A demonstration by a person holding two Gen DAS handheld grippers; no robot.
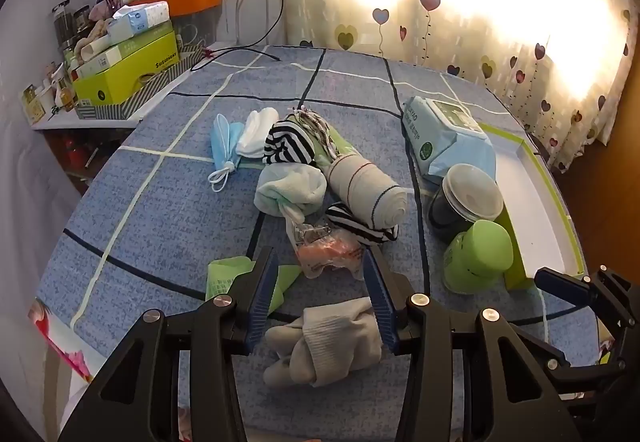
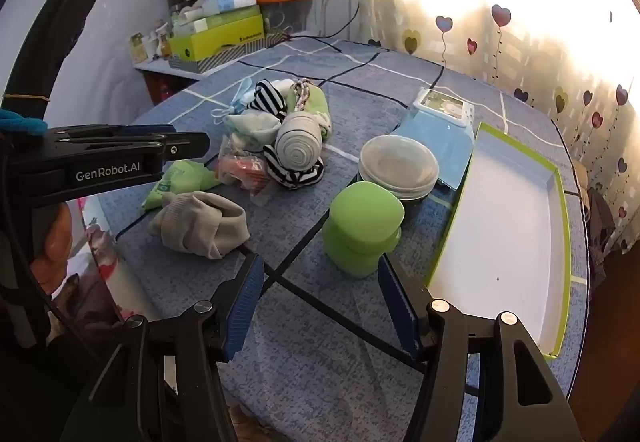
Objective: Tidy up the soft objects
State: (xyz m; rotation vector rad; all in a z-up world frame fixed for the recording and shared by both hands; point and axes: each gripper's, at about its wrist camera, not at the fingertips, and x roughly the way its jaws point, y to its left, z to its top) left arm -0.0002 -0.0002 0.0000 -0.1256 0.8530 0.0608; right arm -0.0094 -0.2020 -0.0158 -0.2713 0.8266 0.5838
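Blue checked cloth [image 1: 168,210] covers the counter under our two grippers, and the soft things lie heaped in its middle. Our left gripper [image 1: 320,296] hangs with its fingers spread wide and holding nothing, a beige sock bundle [image 1: 328,342] lying between them on the cloth; whether the pads touch it we cannot tell. Just beyond sits a clear crinkled bag [image 1: 324,250] with something orange inside that we cannot make out. Further on lie a rolled beige cloth [image 1: 366,188], a pale green sock [image 1: 290,188], striped black-and-white socks [image 1: 288,142] and a blue face mask [image 1: 224,140]. Our right gripper [image 2: 320,298] is likewise wide open and empty, with a green container [image 2: 362,228] just past its fingertips. Behind that stands a clear-lidded tub [image 2: 396,166], and beside it a white tray with a green rim [image 2: 560,226], partly cut off by our right finger. On the left gripper's side, seen from the right wrist, we read "GenRobot.AI". The wipes pack [image 1: 444,134] carries print too small to read.
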